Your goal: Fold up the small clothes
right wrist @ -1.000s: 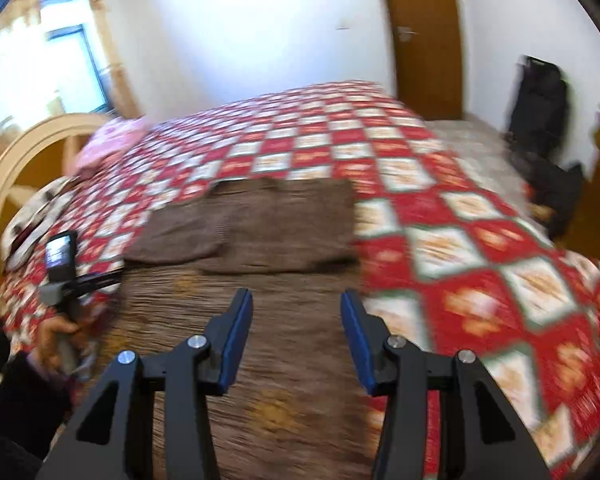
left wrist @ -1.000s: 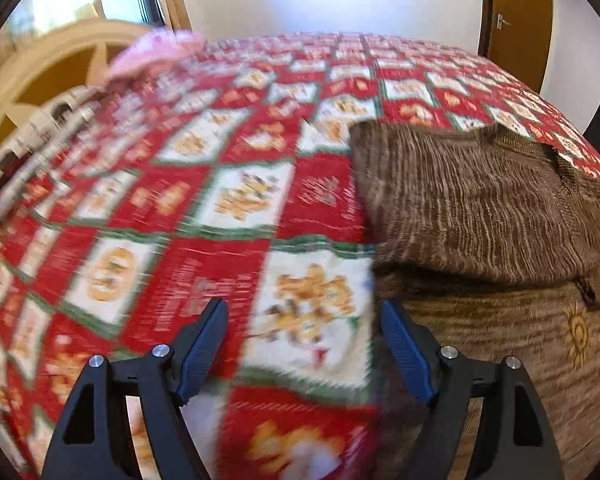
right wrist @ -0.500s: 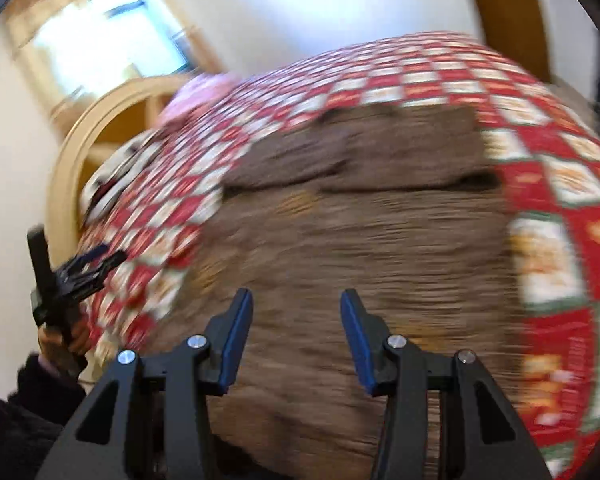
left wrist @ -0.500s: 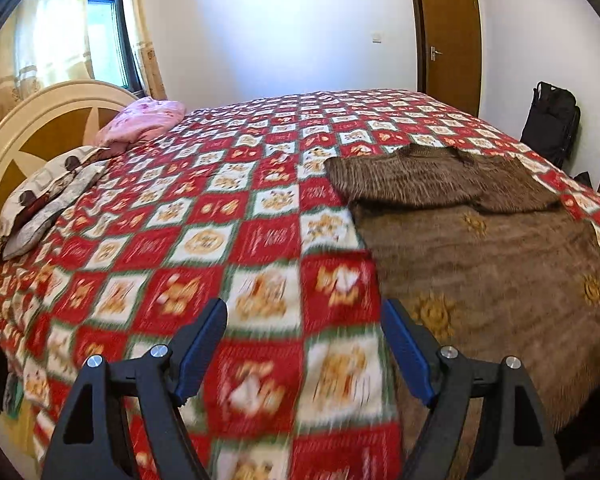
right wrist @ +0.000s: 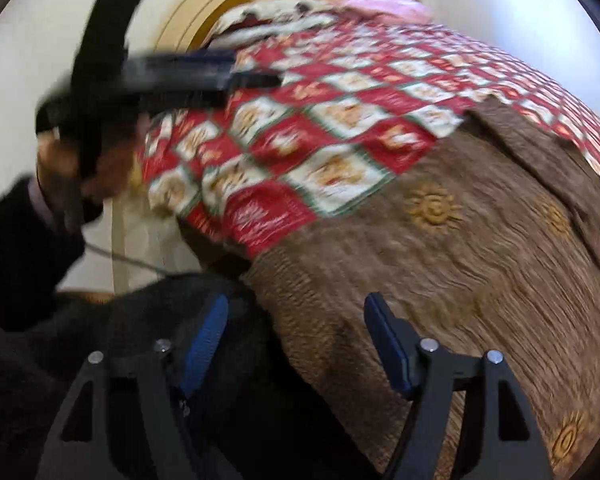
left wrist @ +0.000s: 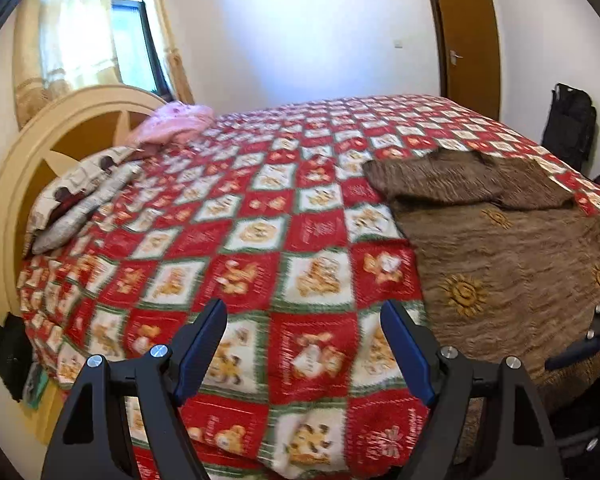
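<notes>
Left wrist view: both tongs (left wrist: 304, 354) released, empty; brown garment (left wrist: 512, 264) on bed (left wrist: 260, 216). Best: pinch near hem corners evenly.

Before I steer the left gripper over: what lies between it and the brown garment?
In the left wrist view, only red patchwork bedspread lies between the open left gripper and the brown garment.

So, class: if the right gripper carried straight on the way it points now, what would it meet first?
Probably the brown sun-patterned garment spread on the bed; the right gripper is open, empty. Depth is unclear.
</notes>
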A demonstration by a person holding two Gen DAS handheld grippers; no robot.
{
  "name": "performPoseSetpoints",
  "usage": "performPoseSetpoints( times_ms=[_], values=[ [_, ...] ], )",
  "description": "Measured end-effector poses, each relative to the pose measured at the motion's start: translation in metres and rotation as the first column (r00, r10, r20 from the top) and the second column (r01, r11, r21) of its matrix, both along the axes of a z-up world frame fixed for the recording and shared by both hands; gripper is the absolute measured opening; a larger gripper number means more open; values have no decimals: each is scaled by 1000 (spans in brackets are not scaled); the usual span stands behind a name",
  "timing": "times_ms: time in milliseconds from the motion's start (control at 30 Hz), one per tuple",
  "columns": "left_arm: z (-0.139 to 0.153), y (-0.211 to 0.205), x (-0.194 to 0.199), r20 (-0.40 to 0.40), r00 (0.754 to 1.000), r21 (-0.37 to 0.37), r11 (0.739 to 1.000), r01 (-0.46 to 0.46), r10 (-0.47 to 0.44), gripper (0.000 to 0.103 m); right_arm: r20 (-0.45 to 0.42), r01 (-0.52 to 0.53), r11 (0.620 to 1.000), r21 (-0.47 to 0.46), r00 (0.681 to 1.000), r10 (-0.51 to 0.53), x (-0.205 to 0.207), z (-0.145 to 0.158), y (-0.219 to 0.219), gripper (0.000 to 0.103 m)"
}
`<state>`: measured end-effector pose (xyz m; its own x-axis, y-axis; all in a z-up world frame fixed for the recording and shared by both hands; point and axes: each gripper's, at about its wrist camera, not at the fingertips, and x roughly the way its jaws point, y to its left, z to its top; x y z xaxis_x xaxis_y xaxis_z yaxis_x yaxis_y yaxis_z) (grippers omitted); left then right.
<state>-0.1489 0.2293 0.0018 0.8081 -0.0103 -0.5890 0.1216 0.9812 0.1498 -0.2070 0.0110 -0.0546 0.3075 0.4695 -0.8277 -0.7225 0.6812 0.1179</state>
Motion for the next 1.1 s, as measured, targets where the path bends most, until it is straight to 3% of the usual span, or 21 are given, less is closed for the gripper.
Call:
performPoseSetpoints(
  times_ms=[233, 333, 367, 400, 467, 567, 667, 767, 833, 933, 1100],
  values=[
    [8, 17, 1, 16, 998, -39, 998, -57, 58, 80, -42, -84, 984, -155, 996, 78, 6, -32, 26, 74],
    [7, 18, 2, 18, 997, -27, 997, -71, 72, 80, 15, -107, 970, -217, 993, 113, 2, -34, 35, 74],
    [7, 19, 3, 16, 997, -32, 997, -74, 74, 80, 20, -109, 969, -223, 993, 116, 2, -34, 35, 72],
    [7, 20, 2, 15, 997, -36, 997, -75, 75, 80, 30, -101, 967, -232, 993, 111, 3, -33, 35, 59],
    [7, 21, 2, 15, 997, -41, 996, -78, 79, 80, 53, -79, 965, -251, 994, 95, 6, -32, 31, 43],
    [7, 21, 2, 14, 997, -42, 996, -78, 79, 80, -14, -67, 983, -168, 998, 66, 17, -27, 20, 19],
    [6, 18, 1, 9, 999, -50, 997, -50, 51, 80, -99, -20, 998, -53, 995, 14, 31, -25, 6, 13],
    [2, 9, 1, 5, 1000, -24, 999, -26, 26, 80, -183, 95, 992, 81, 980, -79, 44, -23, -22, 12],
    [-2, 4, 0, -2, 1000, -11, 1000, -5, 5, 80, -256, 208, 959, 193, 954, -156, 57, -23, -49, 12],
    [-7, -6, 0, -17, 999, -1, 999, 40, -40, 80, -408, 386, 865, 320, 880, -242, 75, -36, -92, 12],
    [-21, -30, -5, -41, 989, 47, 988, 145, -143, 80, -520, 511, 788, 343, 802, -293, 85, -61, -119, 18]
  ],
)
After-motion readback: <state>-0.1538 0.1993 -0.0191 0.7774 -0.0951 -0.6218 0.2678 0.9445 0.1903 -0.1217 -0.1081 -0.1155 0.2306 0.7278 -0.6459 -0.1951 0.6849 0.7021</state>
